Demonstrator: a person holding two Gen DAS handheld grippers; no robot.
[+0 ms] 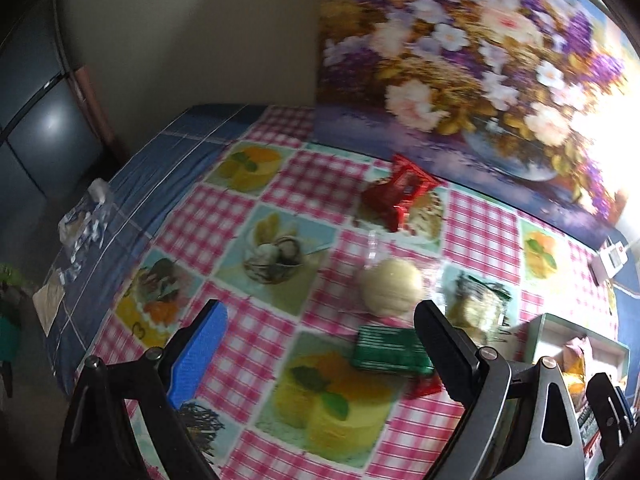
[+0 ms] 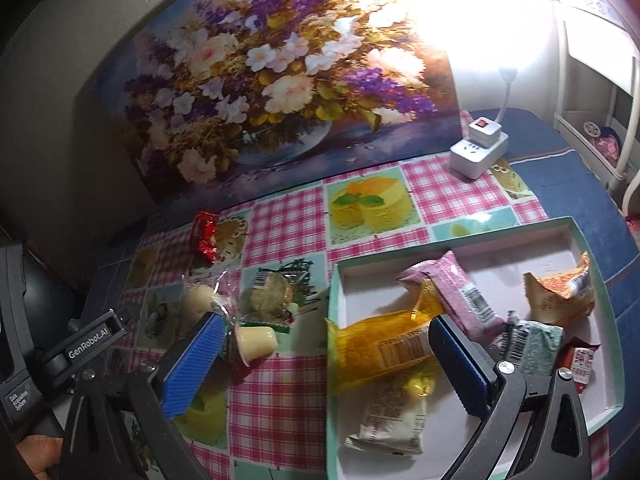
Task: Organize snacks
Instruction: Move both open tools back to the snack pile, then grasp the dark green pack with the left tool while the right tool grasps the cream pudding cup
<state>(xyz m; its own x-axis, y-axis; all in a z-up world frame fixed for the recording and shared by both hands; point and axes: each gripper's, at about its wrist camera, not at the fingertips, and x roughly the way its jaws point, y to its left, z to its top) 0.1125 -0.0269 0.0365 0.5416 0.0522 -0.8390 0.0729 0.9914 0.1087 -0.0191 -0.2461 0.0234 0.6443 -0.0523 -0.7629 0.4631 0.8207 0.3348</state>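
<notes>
Both grippers hang over the checked tablecloth [image 1: 256, 328] with fingers spread wide and empty. The right gripper [image 2: 324, 360] sits above the box [image 2: 560, 226] where several packets are gathered; the left gripper [image 1: 320, 344] faces the loose green packet [image 1: 388, 350] and round bun [image 1: 390, 286], likely next.

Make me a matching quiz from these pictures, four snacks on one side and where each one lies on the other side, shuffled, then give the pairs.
Things:
1. pink packet
2. red candy wrapper
3. green packet
4. orange packet

Places:
A. on the tablecloth, close to the painting
B. in the box, by its far right wall
C. on the tablecloth, between the left gripper's fingers in view
D. in the box, leaning over the yellow packet

Pairs: 1-D, 2-A, 3-C, 4-B
</notes>
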